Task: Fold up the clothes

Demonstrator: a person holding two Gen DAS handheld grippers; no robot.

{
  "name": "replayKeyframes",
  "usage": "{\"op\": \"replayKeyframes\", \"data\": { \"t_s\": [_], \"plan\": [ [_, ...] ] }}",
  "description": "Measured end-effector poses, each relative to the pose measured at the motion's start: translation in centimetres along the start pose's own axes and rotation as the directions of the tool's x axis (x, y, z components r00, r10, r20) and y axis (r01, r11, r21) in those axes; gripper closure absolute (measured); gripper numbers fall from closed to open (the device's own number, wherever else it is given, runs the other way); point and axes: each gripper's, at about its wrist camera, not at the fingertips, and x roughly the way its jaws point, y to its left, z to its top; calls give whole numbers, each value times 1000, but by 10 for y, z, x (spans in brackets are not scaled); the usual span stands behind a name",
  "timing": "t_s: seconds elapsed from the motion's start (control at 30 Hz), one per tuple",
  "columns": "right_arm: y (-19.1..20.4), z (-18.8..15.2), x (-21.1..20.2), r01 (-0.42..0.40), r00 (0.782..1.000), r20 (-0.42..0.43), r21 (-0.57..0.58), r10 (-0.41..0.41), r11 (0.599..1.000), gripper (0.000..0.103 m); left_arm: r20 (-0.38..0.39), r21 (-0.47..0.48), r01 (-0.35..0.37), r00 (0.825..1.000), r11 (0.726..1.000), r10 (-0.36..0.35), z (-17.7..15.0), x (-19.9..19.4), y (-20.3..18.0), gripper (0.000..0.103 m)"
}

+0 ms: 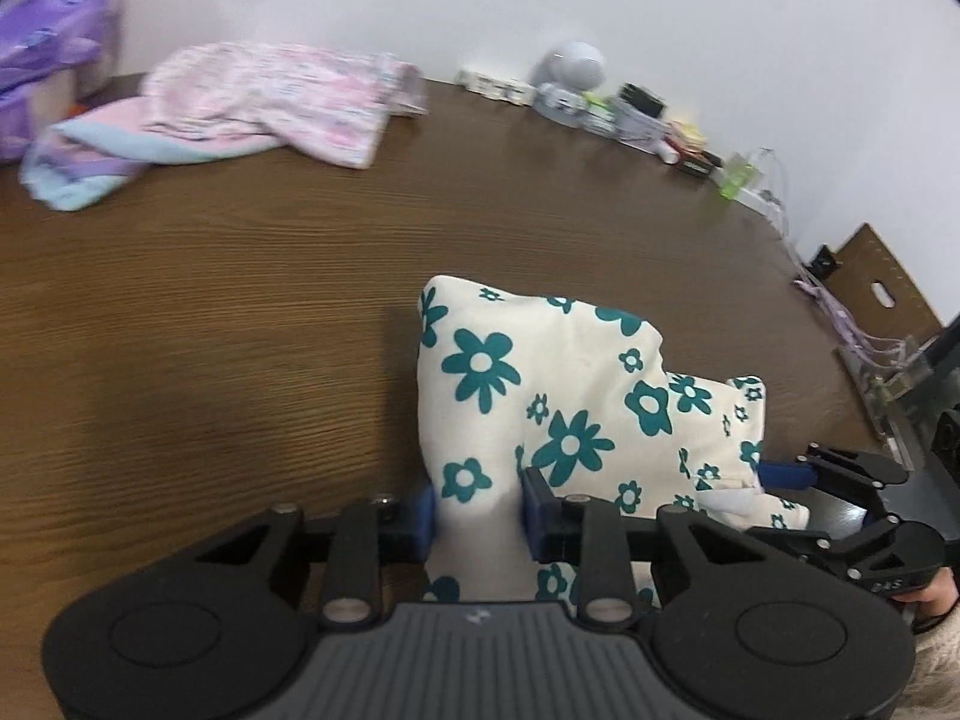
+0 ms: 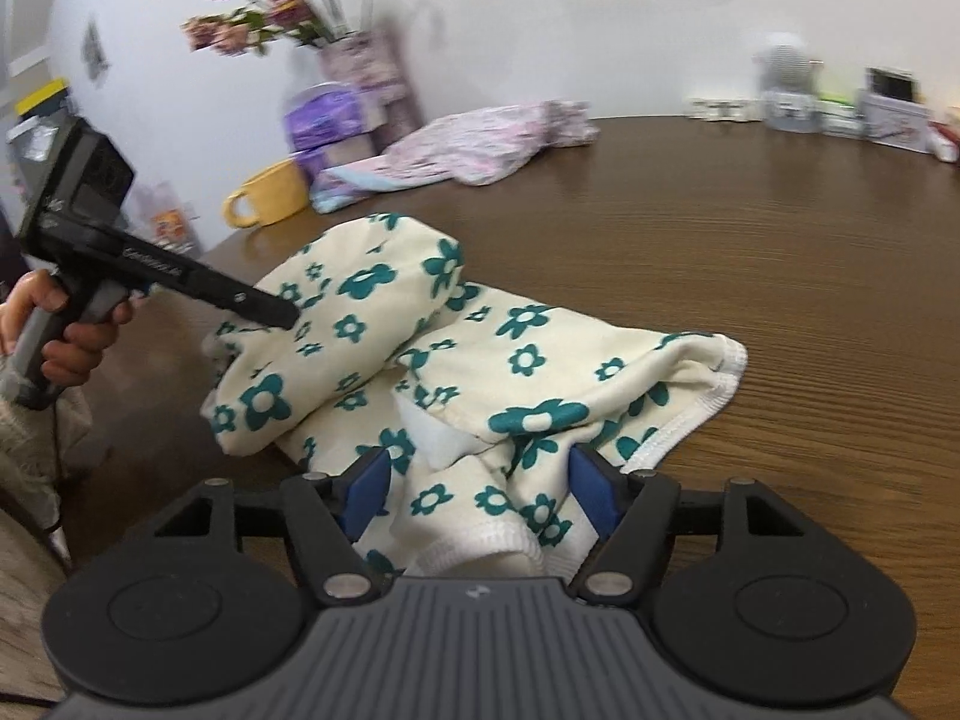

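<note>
A cream garment with teal flowers [image 1: 558, 396] lies bunched on the brown table [image 1: 240, 300]. My left gripper [image 1: 477, 510] is shut on a fold of it, the cloth pinched between the blue pads. My right gripper [image 2: 489, 480] has its jaws wider apart with the garment's hemmed edge [image 2: 480, 468] between the blue pads; whether it grips is unclear. The garment also shows in the right wrist view [image 2: 420, 330]. The right gripper shows in the left wrist view [image 1: 840, 498] at the garment's right side. The left gripper shows in the right wrist view [image 2: 282, 315] at the garment's left.
A pile of pink and light-blue clothes [image 1: 240, 108] lies at the far left of the table. Small items and a white round lamp [image 1: 573, 75] line the back wall. A yellow mug [image 2: 270, 192] and a flower vase [image 2: 360, 78] stand at the left.
</note>
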Motion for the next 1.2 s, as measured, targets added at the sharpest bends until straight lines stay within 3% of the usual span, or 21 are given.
{"op": "replayKeyframes", "data": {
  "t_s": [0.17,0.27,0.37,0.53,0.6,0.73,0.87,1.0,1.2],
  "plan": [
    [32,6,21,-61,998,-6,-25,61,998,36,13,-1,-51,999,999,51,-12,-22,24,74],
    [48,9,28,-68,998,-21,-46,67,997,36,22,-10,-46,999,999,46,-17,-29,35,73],
    [57,15,24,-44,998,-37,-71,41,997,36,33,-12,-27,999,1000,27,-21,-32,41,73],
    [74,40,4,20,1000,24,-166,-16,986,33,40,-12,-15,999,1000,15,-22,-31,43,65],
    [88,56,5,13,999,37,-251,-4,968,25,46,-17,-11,999,1000,11,-22,-31,44,62],
    [117,77,36,-52,999,-15,-428,51,902,19,92,-54,-9,996,998,14,-27,-39,50,35],
    [136,88,72,-132,991,-97,-543,94,829,19,99,-113,16,995,993,-5,-37,-49,66,34],
    [142,86,97,-173,982,-170,-611,85,772,20,101,-163,79,993,983,-63,-48,-50,80,34],
    [121,84,119,-252,962,-228,-544,148,801,20,94,-179,156,986,971,-141,-52,-39,82,33]
  ]
}}
